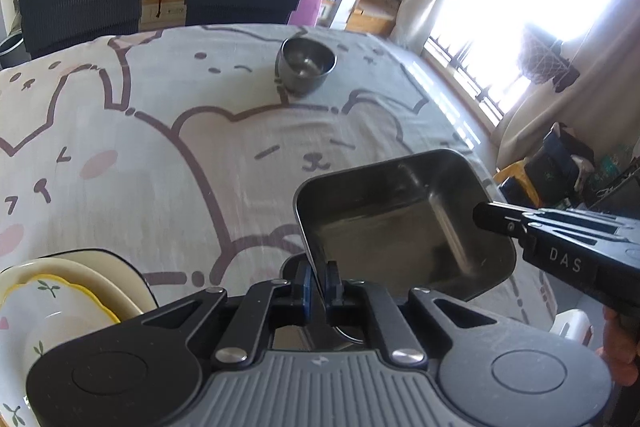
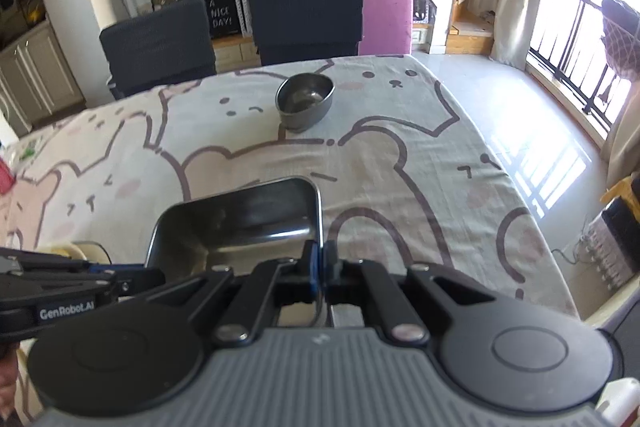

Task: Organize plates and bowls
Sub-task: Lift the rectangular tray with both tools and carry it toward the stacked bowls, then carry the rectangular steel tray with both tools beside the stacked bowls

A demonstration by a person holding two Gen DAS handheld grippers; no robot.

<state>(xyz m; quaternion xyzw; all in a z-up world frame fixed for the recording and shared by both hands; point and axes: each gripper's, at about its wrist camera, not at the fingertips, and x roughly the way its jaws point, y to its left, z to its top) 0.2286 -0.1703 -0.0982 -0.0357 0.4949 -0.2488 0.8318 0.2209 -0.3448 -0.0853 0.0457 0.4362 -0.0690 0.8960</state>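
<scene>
Jaws of both grippers: closed down on opposite walls of one dark rectangular metal tray [image 1: 400,223], which hangs tilted above the table.

Left gripper [image 1: 318,285]: blue-padded fingers pinch the tray's near-left rim, the thin metal wall running between the pads. In the right wrist view it enters low at the left, with "GenRobot.AI" lettered on its body.

Right gripper [image 2: 322,267]: fingers nipped together on the tray's right-hand rim, the wall caught between the pads. In the left wrist view it enters from the right edge, "DAS" lettered on its body, its tip meeting the tray's far-right wall; a hand [image 1: 618,351] shows behind it.

Tray: shallow, rounded corners, interior empty and glossy. Its underside is clear of the cloth in the left wrist view.

Small dark round metal bowl [image 1: 306,67]: upright on the cloth toward the far side of the table, well apart from the tray, empty.

Stack of cream and white plates [image 1: 72,291]: at the near-left corner, beside the left gripper; the top piece has a yellow scalloped edge and small leaf sprigs, and a dark rim shows beneath the pile.

Table covering [image 2: 400,167]: pale grey cloth printed with pink-cheeked cartoon bears outlined in brown.

Two dark ribbed chair backs [image 2: 304,19]: at the table's far edge.
</scene>
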